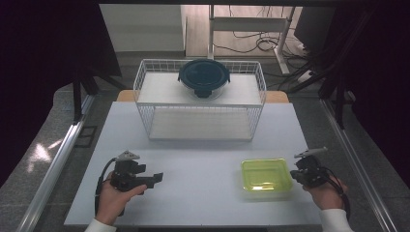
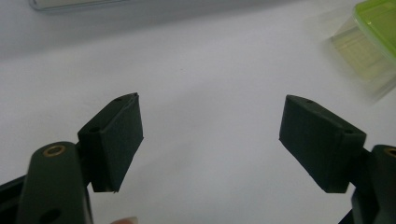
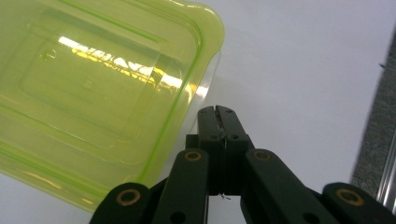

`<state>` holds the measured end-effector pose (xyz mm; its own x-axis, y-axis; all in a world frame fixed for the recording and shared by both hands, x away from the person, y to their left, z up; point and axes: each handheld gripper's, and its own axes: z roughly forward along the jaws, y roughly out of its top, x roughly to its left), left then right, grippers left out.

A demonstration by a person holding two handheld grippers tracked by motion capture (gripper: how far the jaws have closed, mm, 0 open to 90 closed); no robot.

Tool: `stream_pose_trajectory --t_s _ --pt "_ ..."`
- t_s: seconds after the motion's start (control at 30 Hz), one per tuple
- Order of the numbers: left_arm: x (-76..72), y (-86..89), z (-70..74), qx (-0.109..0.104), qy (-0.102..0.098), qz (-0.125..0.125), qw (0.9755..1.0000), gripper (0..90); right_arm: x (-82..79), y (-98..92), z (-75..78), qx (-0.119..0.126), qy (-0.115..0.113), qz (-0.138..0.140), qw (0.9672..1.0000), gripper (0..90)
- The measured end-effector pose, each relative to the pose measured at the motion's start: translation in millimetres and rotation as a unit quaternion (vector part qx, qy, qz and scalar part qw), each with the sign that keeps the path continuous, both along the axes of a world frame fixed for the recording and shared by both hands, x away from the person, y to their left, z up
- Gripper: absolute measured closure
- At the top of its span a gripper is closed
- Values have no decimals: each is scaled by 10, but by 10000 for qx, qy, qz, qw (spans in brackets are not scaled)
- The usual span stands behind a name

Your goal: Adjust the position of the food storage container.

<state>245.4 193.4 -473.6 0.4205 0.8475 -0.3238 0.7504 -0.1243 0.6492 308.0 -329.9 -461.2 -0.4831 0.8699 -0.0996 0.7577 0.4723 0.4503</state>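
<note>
The yellow-green translucent plastic container with its flat lid [image 1: 266,177] sits on the white tabletop [image 1: 203,159] near the front right edge. Its long axis runs from 9 to 3 o'clock in the high view, lid facing up.

The right gripper [image 1: 299,175] rests at 3 o'clock of the container, just beside its right rim. Its jaws are pressed fully together and grasp nothing. In the right gripper view, the tips [image 3: 218,112] lie close to the container's rounded corner [image 3: 205,42]; contact cannot be confirmed.

The left gripper [image 1: 157,178] is at 9 o'clock of the container, well apart from it. Its jaws stand wide apart and empty above bare table.

In the left gripper view, the container [image 2: 373,37] is cut off by the frame edge and blurred.

A white wire shelf rack [image 1: 200,99] at 12 o'clock carries a round dark-lidded glass container [image 1: 203,76]. Cables lie on the dim floor behind.
</note>
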Motion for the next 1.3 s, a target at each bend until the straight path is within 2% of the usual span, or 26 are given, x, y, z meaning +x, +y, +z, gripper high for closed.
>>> stream_pose_trajectory --t_s 0.13,0.3,0.47,0.63,0.8,0.9,1.3 --pt "-1 16 4 -26 6 36 10000 209 -19 158 -8 4 29 154 9999 890" --pt "-4 15 9 -31 -7 36 10000 209 -36 262 -17 19 69 271 9996 890" --pt "-2 9 6 -10 -5 31 10000 209 -57 416 -31 129 119 456 9988 890" --pt "-2 13 4 4 -3 31 10000 209 -98 636 -30 237 155 741 9969 890" --pt "-7 2 10 -4 -21 13 10000 209 -135 787 -28 346 174 907 9951 890" --pt "-6 1 7 6 -15 10 10000 209 -149 845 -31 327 167 948 9948 890" --pt "-5 -9 3 20 7 -19 10000 212 -170 1193 -63 521 224 1236 9907 890"
